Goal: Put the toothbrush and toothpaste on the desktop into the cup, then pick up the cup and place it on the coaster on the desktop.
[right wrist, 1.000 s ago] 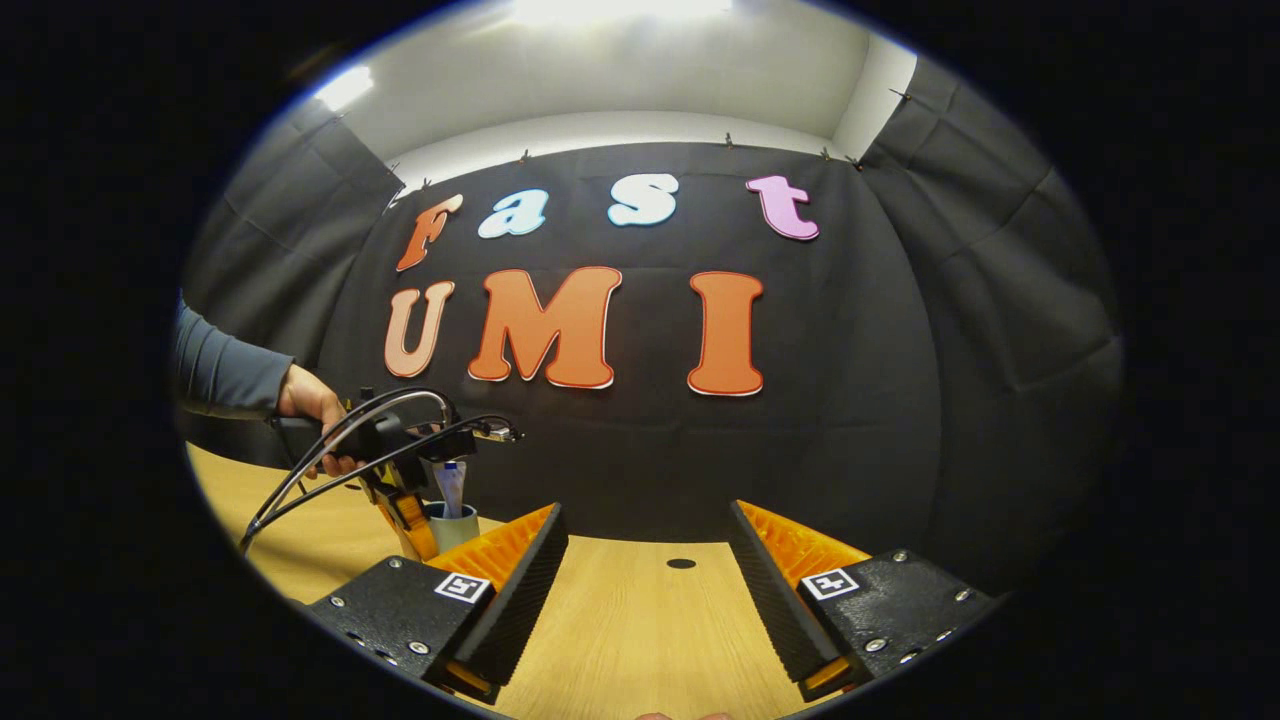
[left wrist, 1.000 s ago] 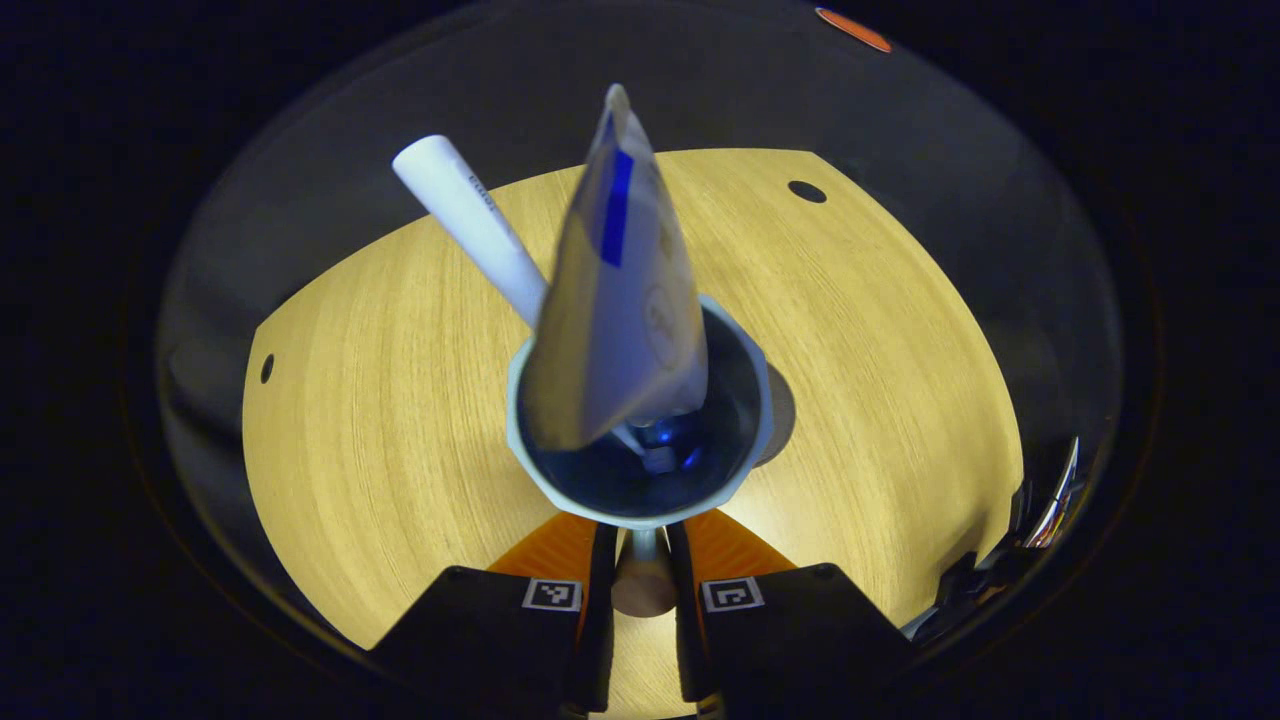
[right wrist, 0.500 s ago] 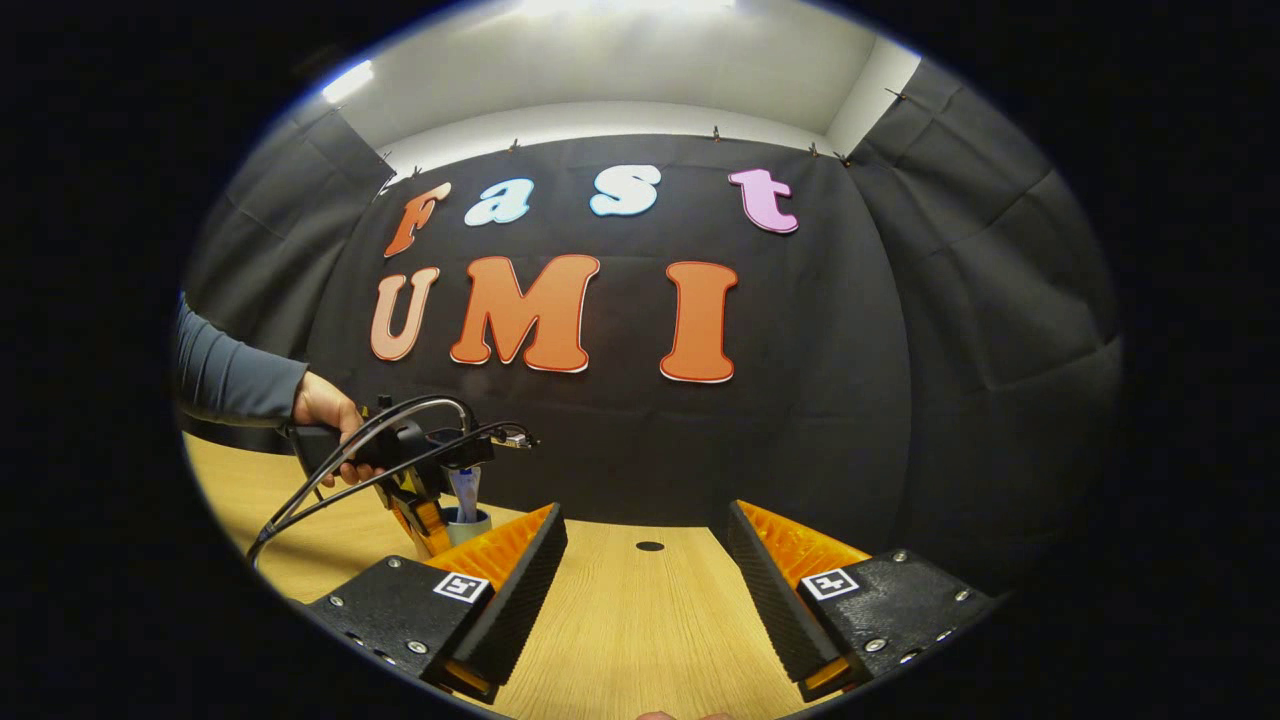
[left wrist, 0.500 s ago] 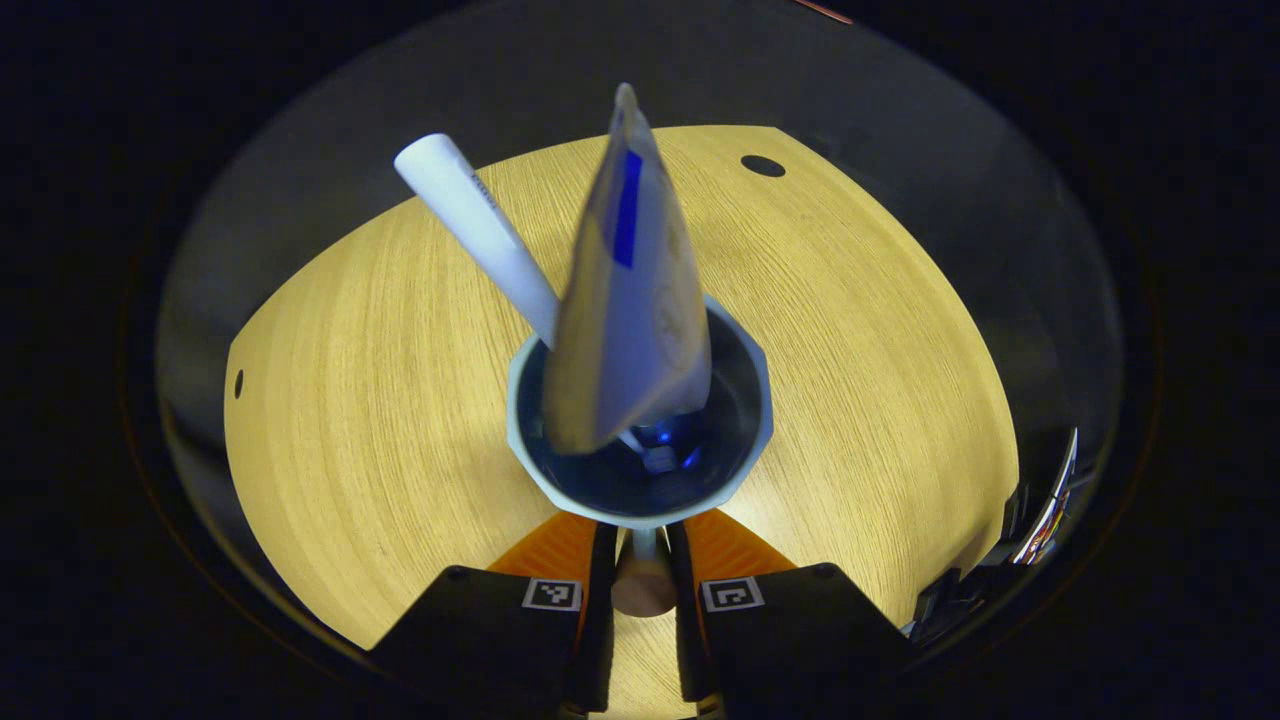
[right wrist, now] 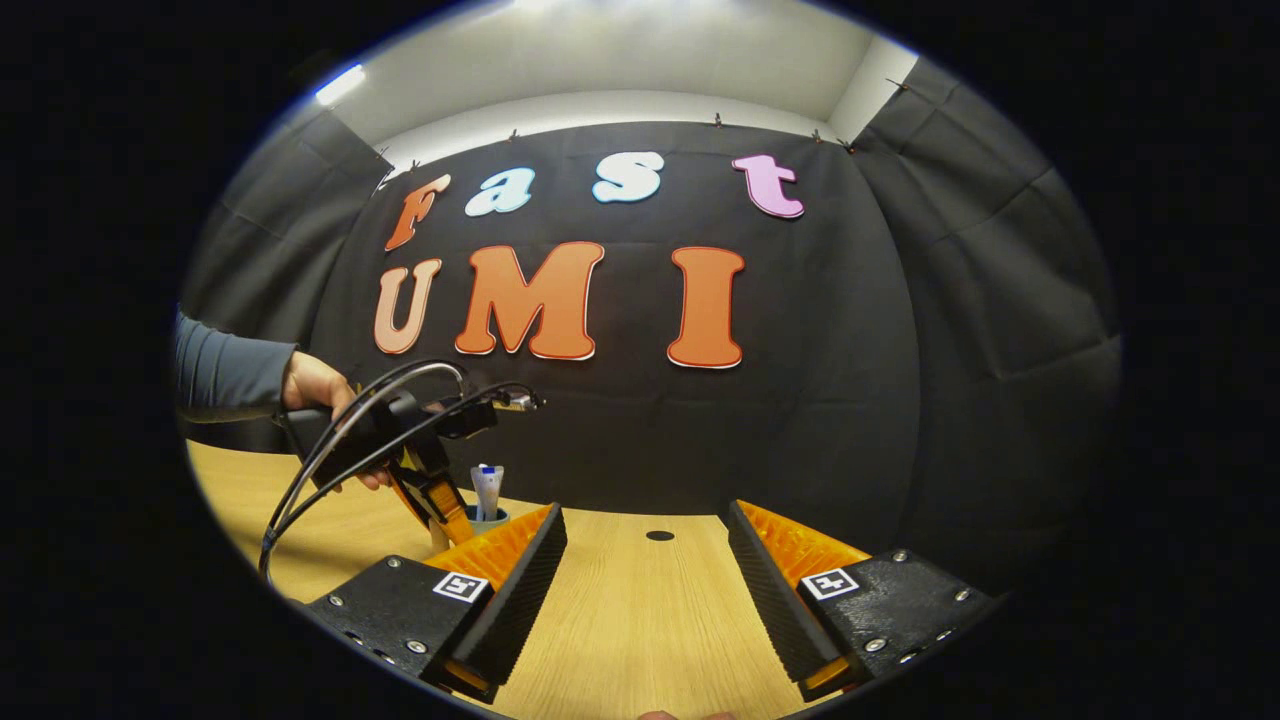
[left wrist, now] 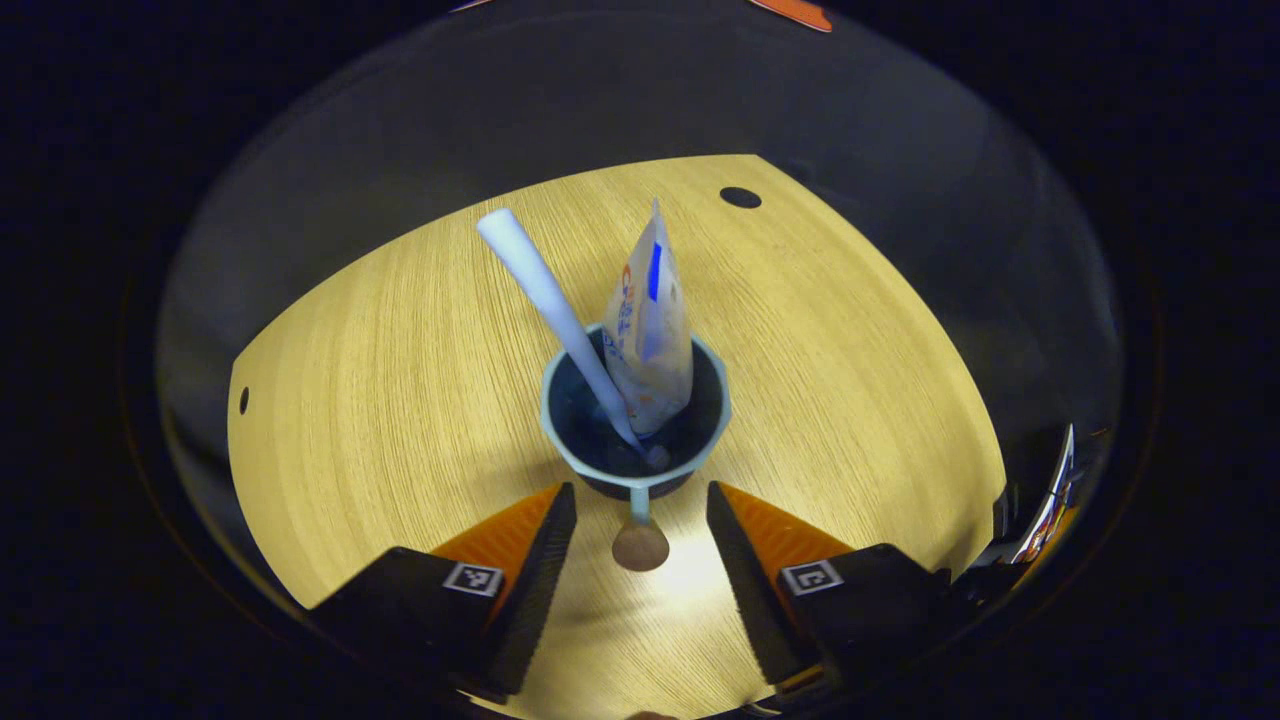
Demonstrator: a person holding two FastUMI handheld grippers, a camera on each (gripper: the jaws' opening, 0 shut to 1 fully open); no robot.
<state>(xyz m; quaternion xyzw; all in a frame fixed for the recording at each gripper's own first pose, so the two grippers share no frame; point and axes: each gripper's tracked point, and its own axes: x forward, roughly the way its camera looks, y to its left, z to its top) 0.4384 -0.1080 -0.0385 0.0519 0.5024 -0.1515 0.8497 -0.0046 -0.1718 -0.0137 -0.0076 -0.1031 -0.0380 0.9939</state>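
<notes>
In the left gripper view the cup (left wrist: pixel 634 418) stands at frame centre on the tabletop (left wrist: pixel 400 400), with the toothbrush (left wrist: pixel 555 305) leaning to the upper left and the toothpaste (left wrist: pixel 648 320) upright inside. The left tool (left wrist: pixel 632 535) has its fingers spread apart on either side of the cup's handle (left wrist: pixel 640 535), touching nothing. The coaster is probably under the cup, but the cup hides it, so I cannot confirm that. The risk is the retreat: a finger clipping the handle could drag or tip the cup, and the tall, leaning contents make it top-heavy. In the right gripper view the right tool (right wrist: pixel 648 585) sits open and empty at the bottom, well apart from the cup.
</notes>
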